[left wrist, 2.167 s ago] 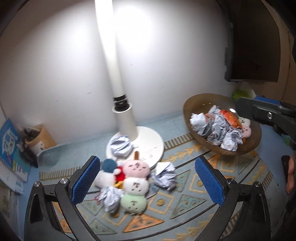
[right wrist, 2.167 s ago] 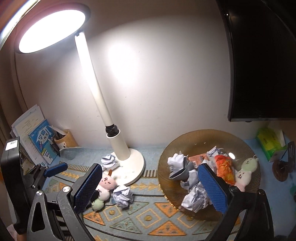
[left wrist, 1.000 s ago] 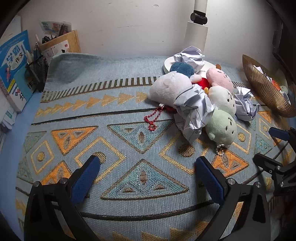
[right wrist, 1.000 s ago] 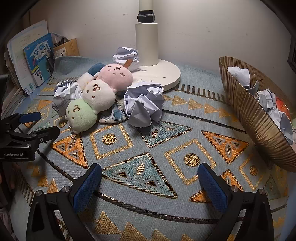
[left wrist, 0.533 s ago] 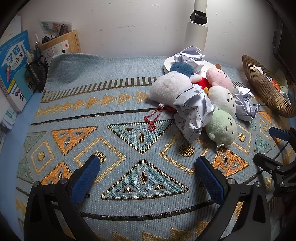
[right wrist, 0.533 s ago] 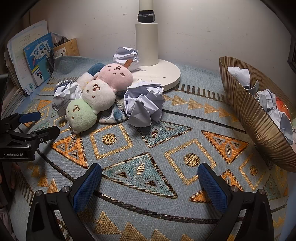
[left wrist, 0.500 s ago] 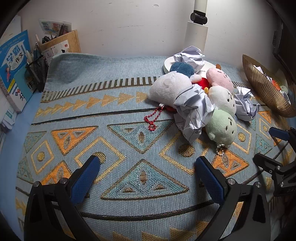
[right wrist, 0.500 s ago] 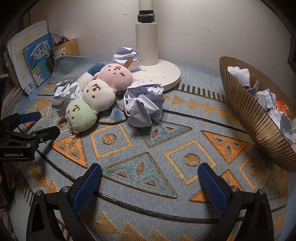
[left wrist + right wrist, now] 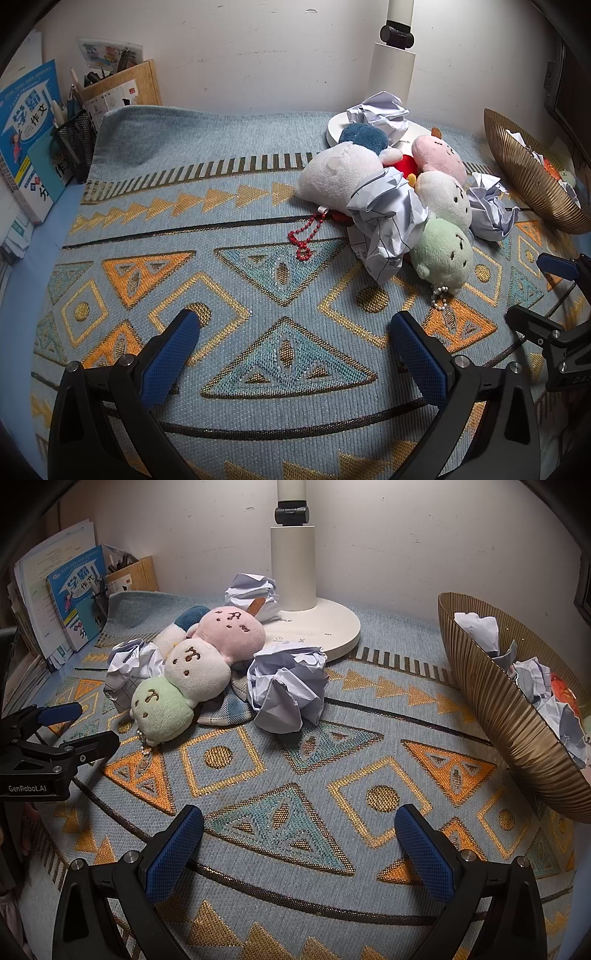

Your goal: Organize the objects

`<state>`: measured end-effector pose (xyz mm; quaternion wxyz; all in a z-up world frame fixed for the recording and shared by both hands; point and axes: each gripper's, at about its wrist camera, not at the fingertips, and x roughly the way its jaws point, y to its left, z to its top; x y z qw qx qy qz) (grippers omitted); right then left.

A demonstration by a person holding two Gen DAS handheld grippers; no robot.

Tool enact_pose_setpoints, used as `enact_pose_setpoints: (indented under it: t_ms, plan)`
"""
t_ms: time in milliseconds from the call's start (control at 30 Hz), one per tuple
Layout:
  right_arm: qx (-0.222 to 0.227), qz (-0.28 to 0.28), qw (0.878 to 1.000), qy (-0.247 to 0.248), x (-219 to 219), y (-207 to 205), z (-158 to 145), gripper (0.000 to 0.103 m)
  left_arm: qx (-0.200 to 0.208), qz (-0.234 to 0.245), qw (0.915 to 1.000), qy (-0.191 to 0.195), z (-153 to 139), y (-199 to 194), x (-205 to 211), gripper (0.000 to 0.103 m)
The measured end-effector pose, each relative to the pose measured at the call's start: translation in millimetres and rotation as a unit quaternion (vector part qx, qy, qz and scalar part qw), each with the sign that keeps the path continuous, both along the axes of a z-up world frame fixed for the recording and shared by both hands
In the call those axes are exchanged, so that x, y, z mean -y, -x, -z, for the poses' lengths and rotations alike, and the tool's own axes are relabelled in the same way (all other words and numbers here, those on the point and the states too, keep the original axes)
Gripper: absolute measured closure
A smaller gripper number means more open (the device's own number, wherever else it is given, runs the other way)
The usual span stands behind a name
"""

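A patterned blue rug with orange and gold triangles covers the surface. At the far side a white lamp base stands against the pale wall. At the far left, books lean beside a black mesh pen holder and a wooden box.

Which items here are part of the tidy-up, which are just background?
Job:
crumpled paper balls
plush toys
red bead chain
gold bowl

Background:
lamp base
books
mesh pen holder
patterned mat
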<state>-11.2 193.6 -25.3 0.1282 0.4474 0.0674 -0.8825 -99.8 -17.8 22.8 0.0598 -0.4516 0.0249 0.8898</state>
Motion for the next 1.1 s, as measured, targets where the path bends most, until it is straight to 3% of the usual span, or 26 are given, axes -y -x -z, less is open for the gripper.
enact_pose_setpoints:
  t_ms: [1000,1067,1100]
  plan:
    - [0.004,-0.001,1.000,0.002,0.8,4.3,-1.9,0.000,0.004,-0.007,1.0000,0.000,0.2,2.2,-2.1,0.000]
    - [0.013,-0.015,1.000,0.024,-1.7,7.0,-4.7,0.000,0.004,-0.010,0.9995,-0.029,-3.3,3.1,-2.4,0.001]
    - [0.013,-0.026,0.998,0.055,-6.4,7.5,-8.3,0.000,-0.010,0.000,0.9976,-0.068,-8.5,0.6,2.1,0.001]
